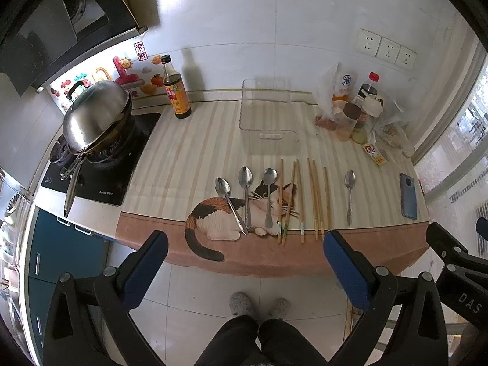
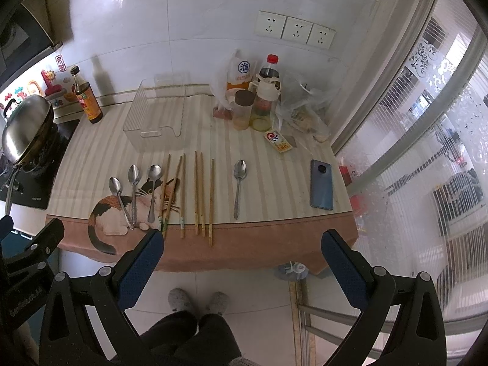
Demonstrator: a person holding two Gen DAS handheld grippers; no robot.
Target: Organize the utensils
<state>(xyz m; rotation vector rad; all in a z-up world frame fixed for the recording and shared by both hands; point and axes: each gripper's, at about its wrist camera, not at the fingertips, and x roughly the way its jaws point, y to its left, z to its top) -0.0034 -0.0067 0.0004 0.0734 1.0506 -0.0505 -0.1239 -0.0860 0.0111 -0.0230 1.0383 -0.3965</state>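
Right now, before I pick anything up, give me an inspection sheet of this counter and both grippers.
Surface: striped cat-print mat covering the counter.
Job's things: four spoons, three grouped over the cat, one spoon apart on the right; chopsticks lying in a row between them; clear bin behind, empty.
Clutter: sauce bottle, jars and bags, phone, lidded wok on the stove.
Grippers: left gripper and right gripper open, empty, short of the counter edge.
Cables: nothing seen.
Surroundings: wall sockets, window on the right, tiled floor.
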